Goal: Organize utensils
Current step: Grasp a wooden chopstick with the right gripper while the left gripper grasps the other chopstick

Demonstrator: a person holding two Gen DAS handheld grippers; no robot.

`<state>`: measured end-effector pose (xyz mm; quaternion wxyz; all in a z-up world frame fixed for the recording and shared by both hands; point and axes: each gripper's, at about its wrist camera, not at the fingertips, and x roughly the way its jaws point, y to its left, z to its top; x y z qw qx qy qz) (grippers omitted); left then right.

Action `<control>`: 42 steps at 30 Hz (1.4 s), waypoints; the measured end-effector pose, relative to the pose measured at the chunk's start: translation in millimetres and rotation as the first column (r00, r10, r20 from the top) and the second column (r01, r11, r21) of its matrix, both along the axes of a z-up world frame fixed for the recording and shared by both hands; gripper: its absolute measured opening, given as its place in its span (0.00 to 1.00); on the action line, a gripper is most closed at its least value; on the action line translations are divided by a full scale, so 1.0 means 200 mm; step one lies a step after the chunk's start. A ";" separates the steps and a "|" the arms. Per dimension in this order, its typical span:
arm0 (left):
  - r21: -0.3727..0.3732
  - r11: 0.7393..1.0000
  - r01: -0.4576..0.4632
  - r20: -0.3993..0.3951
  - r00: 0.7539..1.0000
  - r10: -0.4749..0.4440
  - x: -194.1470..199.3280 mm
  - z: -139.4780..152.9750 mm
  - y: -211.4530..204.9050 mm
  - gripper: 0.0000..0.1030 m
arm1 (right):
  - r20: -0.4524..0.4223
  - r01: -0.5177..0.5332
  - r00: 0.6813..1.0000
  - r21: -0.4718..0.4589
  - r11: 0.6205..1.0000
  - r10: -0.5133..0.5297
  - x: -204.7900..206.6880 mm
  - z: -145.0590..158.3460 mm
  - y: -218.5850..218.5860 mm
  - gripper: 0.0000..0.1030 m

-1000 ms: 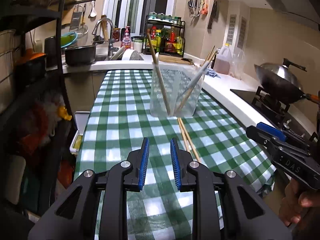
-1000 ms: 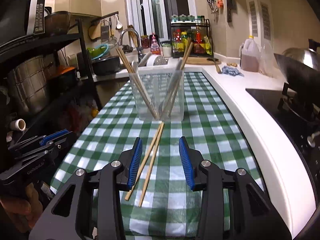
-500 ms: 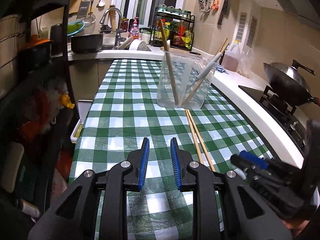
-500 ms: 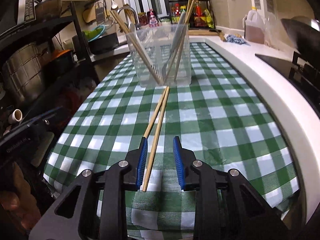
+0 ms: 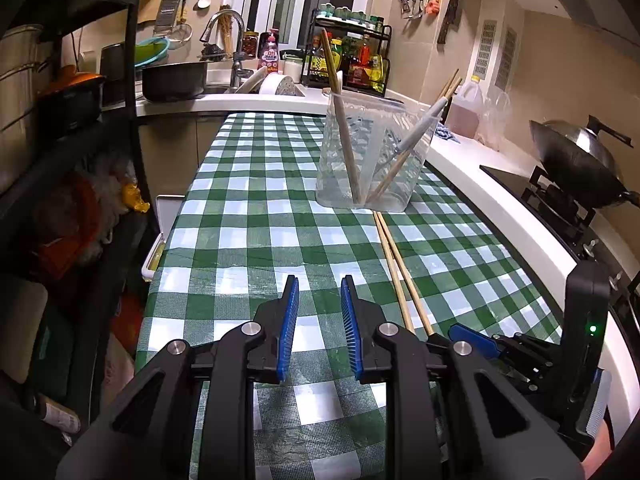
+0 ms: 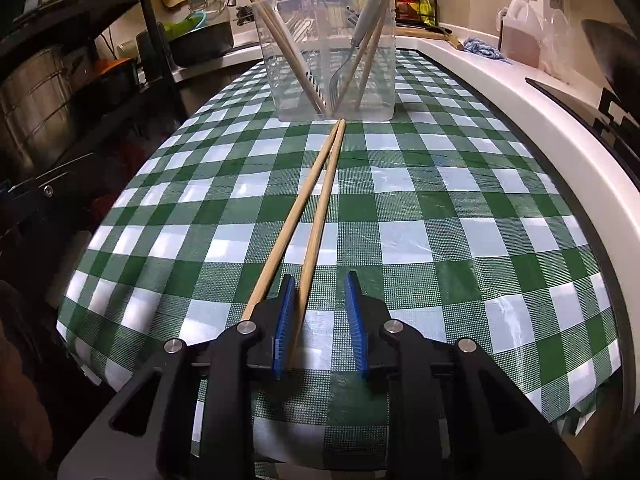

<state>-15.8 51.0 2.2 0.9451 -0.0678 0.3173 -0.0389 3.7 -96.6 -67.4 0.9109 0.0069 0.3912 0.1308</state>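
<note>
Right claw (image 6: 320, 280) is low over the near end of the green-checked desk (image 6: 440, 208), and its blue pads have just been drawing in. Two wooden chopsticks (image 6: 320, 200) lie flat on the cloth, side by side, their far tips meeting right at the foot of the clear plastic holder (image 6: 332, 48). One stick runs in between the right claw's pads, hard against the left pad (image 6: 285, 320); there's a clear gap to the other pad, so nothing is clamped yet. The second stick passes just outside that left finger.

In the holder, more chopsticks, a fork and a pale-handled utensil lean against the walls, with a divider down the middle.

Left claw (image 5: 320, 280) hangs above bare cloth to the left of the loose pair, pads a small way apart, with nothing between them. From its camera the right claw (image 5: 460, 332) shows low at the near ends of the chopsticks (image 5: 394, 268), and the holder (image 5: 372, 152) stands well up the desk (image 5: 248, 216). A wok (image 5: 576, 168) sits on the stove to the right.
</note>
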 end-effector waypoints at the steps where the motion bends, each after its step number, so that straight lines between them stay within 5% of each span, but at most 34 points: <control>1: 0.001 1.000 0.001 -0.001 1.000 -0.001 0.00 0.00 0.00 0.22 | 0.000 0.008 1.000 -0.002 1.000 -0.008 0.00 0.00 -0.01 0.21; 3: 0.006 1.000 0.005 -0.004 1.000 -0.005 0.00 -0.01 -0.01 0.22 | -0.007 0.019 1.000 0.004 1.000 -0.019 0.00 0.00 -0.03 0.05; 9: 0.002 1.000 0.022 -0.023 0.999 -0.022 0.01 -0.04 -0.04 0.22 | 0.009 0.063 0.998 0.012 0.998 -0.063 -0.04 0.02 -0.16 0.05; 13: -0.003 0.999 0.046 -0.049 0.998 -0.046 0.03 -0.08 -0.10 0.43 | 0.029 0.098 0.995 0.010 0.995 -0.098 -0.07 0.02 -0.26 0.05; 20: -0.020 0.995 0.096 -0.085 0.992 -0.097 0.05 -0.18 -0.24 0.54 | 0.006 0.127 0.992 0.035 0.991 -0.127 -0.07 -0.01 -0.36 0.09; 31: 0.078 0.988 0.136 -0.146 0.981 -0.124 0.06 -0.31 -0.42 0.55 | 0.009 0.119 0.993 0.029 0.992 -0.120 -0.08 -0.02 -0.38 0.06; 36: 0.117 0.986 0.122 -0.142 0.984 -0.105 0.05 -0.31 -0.42 0.39 | 0.011 0.120 0.993 0.029 0.992 -0.121 -0.08 -0.02 -0.38 0.05; 38: 0.125 0.986 0.113 -0.142 0.985 -0.094 0.06 -0.31 -0.41 0.12 | 0.010 0.116 0.993 0.029 0.993 -0.117 -0.08 -0.02 -0.37 0.05; 42: 0.125 0.988 0.086 -0.140 0.988 -0.068 0.06 -0.30 -0.36 0.06 | 0.008 0.106 0.994 0.030 0.994 -0.107 -0.09 -0.02 -0.35 0.05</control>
